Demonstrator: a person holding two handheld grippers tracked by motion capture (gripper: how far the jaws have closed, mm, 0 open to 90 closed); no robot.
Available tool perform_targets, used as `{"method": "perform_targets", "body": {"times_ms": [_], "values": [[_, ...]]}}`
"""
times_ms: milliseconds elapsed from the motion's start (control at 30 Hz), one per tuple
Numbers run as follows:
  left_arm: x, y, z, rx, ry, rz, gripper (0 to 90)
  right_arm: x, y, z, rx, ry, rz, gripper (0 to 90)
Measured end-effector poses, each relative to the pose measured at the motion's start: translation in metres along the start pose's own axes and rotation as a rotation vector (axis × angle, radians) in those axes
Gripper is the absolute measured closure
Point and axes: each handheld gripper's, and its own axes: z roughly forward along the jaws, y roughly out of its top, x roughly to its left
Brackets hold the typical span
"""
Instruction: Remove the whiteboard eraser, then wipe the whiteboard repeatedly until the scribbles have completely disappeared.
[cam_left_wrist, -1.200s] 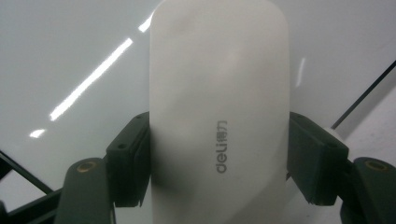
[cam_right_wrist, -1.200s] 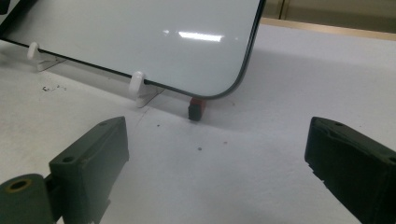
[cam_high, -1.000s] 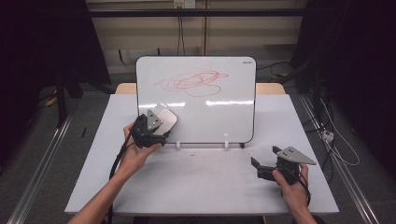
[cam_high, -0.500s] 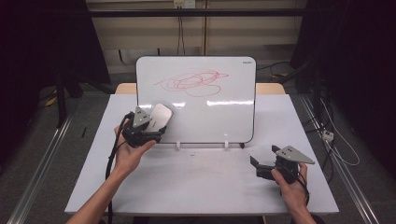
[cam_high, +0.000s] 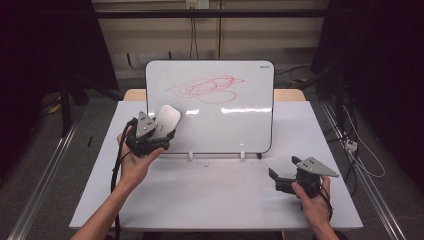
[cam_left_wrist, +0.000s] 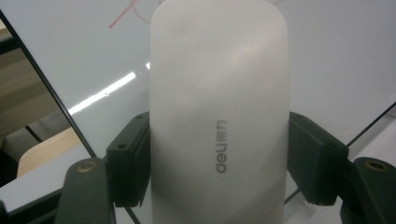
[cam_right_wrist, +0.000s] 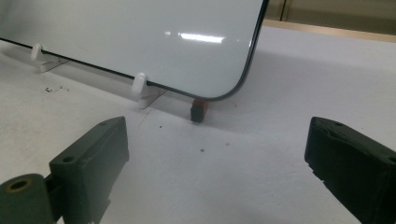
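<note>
Clamped across the short sides of a white deli whiteboard eraser (cam_left_wrist: 217, 116) by the left gripper (cam_high: 150, 136), pads pressed flat on both flanks. Held off the table, in front of the lower left part of the whiteboard (cam_high: 250, 125), long axis running from the jaws toward 1 o'clock in the high view. Red scribble (cam_high: 205, 88) high on the board, at about 1 o'clock from the eraser, well apart from it. Cannot tell whether the eraser's face touches the board yet. Judged next: a sweep up and to the right, with the eraser's flat face kept against the glossy surface.

Right gripper (cam_high: 286, 178) resting low near the table's right front, jaws spread wide with nothing between them, pointed at the board's lower right corner and a small red-and-black block (cam_right_wrist: 199, 110) under it. Left hand plainly the nearer to the scribble.

Readable writing: "deli" with two Chinese characters, grey, along the eraser's back. Small dark mark at the board's top right corner, too small to read.
</note>
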Motion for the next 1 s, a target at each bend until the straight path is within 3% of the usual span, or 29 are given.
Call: {"method": "perform_targets", "body": {"times_ms": [367, 500, 733, 1000], "values": [[-0.002, 0.002, 0.004, 0.014, -0.011, -0.012, 31.2, 0.001, 0.001, 0.004, 0.01, -0.002, 0.003, 6.4], [-0.004, 0.007, 0.007, 0.013, -0.008, 0.008, 31.1, 0.002, 0.001, 0.003, 0.011, -0.003, -0.002, 6.4], [0.003, 0.025, 0.007, -0.026, 0.044, 0.004, 31.2, 0.001, 0.001, 0.006, 0.015, 0.001, 0.002, 6.3], [0.011, 0.039, 0.01, -0.033, 0.087, 0.006, 31.2, 0.001, 0.0, 0.005, 0.011, 0.012, -0.001, 6.3]]}}
